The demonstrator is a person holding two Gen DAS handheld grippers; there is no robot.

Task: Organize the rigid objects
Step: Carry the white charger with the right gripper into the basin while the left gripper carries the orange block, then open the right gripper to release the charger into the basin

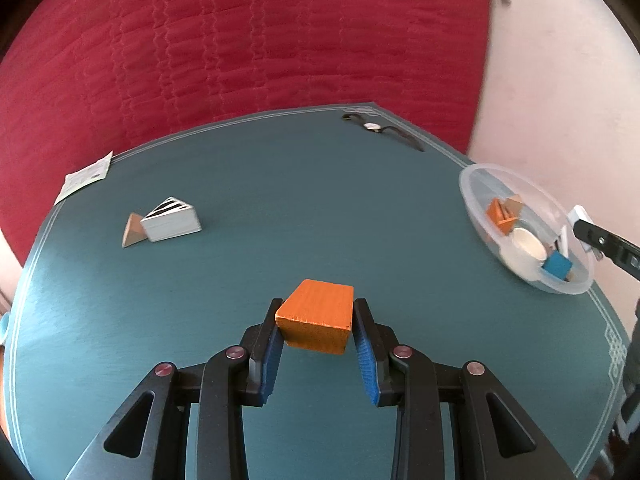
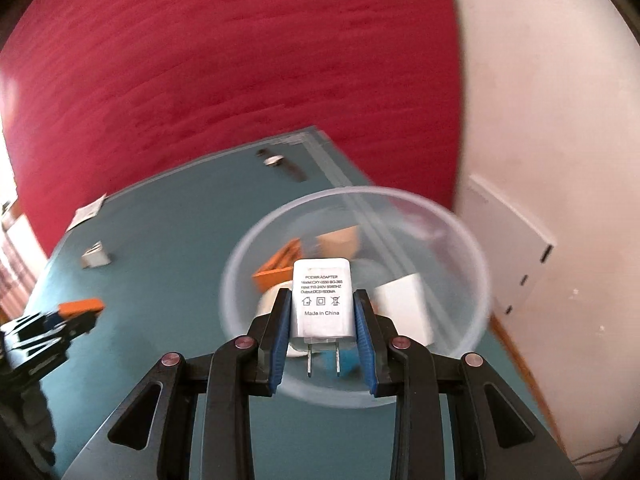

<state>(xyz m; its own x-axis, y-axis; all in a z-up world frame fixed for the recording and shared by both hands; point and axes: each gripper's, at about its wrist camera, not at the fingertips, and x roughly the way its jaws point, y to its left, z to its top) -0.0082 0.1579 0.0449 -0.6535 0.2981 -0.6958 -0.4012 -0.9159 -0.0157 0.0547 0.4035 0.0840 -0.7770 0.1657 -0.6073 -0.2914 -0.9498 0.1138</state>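
Observation:
My left gripper (image 1: pixel 316 322) is shut on an orange wooden block (image 1: pixel 316 322) and holds it over the teal table (image 1: pixel 280 184). My right gripper (image 2: pixel 322 308) is shut on a white power adapter (image 2: pixel 322 300), prongs toward the camera, held above a clear plastic bowl (image 2: pixel 476 280). The bowl (image 1: pixel 472 184) sits at the table's right edge and holds an orange piece (image 1: pixel 498 216), a white round piece (image 1: pixel 526 246), a blue cube (image 1: pixel 558 266) and a white box (image 2: pixel 404 300). A striped white wedge (image 1: pixel 172 222) and a small wooden triangle (image 1: pixel 132 230) lie at the left.
A wristwatch (image 1: pixel 374 126) lies at the table's far edge. A paper leaflet (image 1: pixel 84 176) lies at the far left edge. A red quilted cover (image 1: pixel 240 40) is beyond the table and a pale wall (image 2: pixel 540 120) is to the right.

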